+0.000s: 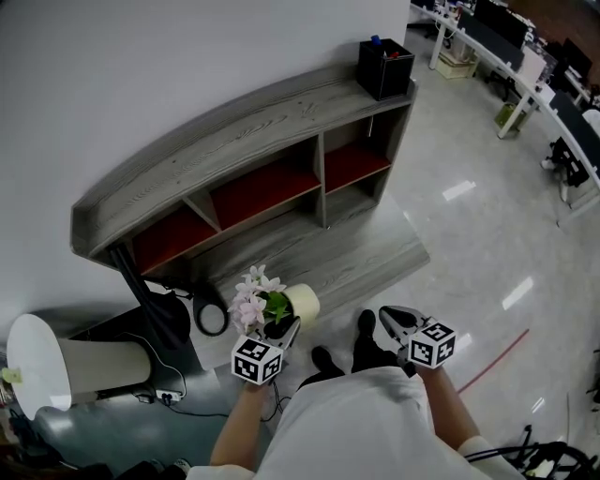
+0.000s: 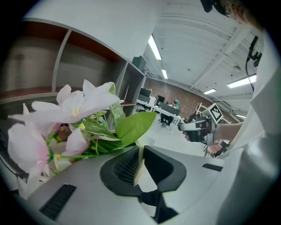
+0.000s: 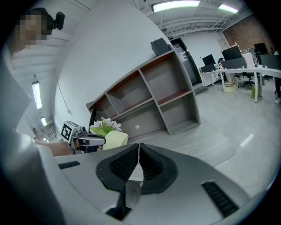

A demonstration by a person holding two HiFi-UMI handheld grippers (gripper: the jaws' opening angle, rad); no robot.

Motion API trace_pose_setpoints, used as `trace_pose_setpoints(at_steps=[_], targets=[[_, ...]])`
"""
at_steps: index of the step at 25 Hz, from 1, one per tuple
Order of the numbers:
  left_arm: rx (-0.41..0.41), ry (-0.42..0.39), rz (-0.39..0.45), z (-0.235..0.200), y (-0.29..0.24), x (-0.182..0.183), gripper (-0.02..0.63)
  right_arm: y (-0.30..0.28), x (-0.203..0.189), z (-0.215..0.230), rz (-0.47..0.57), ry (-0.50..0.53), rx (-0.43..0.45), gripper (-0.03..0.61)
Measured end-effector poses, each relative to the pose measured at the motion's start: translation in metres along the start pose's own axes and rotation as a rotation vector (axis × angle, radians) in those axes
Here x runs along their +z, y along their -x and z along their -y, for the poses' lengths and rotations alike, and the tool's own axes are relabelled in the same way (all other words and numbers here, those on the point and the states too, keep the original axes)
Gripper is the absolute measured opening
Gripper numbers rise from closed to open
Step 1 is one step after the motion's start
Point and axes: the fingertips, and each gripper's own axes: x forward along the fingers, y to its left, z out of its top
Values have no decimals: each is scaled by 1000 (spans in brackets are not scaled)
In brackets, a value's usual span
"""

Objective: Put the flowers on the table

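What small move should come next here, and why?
Probably lift the flower pot forward toward the grey shelf top: the left gripper is shut on its rim, in the air short of the unit, and only a black box stands on top.

Open-plan office: long desks [image 1: 521,71], rows of monitors [image 1: 495,21], ceiling strip lights [image 2: 154,47].

Left gripper view: the flower pot [image 2: 138,167] shows only as a thin cream edge between the jaws. The flowers [image 2: 66,118] run into the dark border at left.

Head view: the contents of the black box [image 1: 385,66] are too small to identify. The desks [image 1: 525,66] are cut off at the right edge.
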Motion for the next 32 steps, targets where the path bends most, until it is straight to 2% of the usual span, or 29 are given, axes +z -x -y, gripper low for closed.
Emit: trace_pose_setpoints(at_steps=[10,20,25,32], targets=[[35,-42,-55,11,-78,30,51,-6,31,56,-28,-10,46,20],[60,-111,-165,17,-168,47,51,-5,59,123,-58,-24,89,20],[97,-199,-241,12,-218,46,51,-6,63,153,-78,-32,105,20],[94,-250,-318,14,-277,41,51,-1,64,187,-87,-81,98,20]])
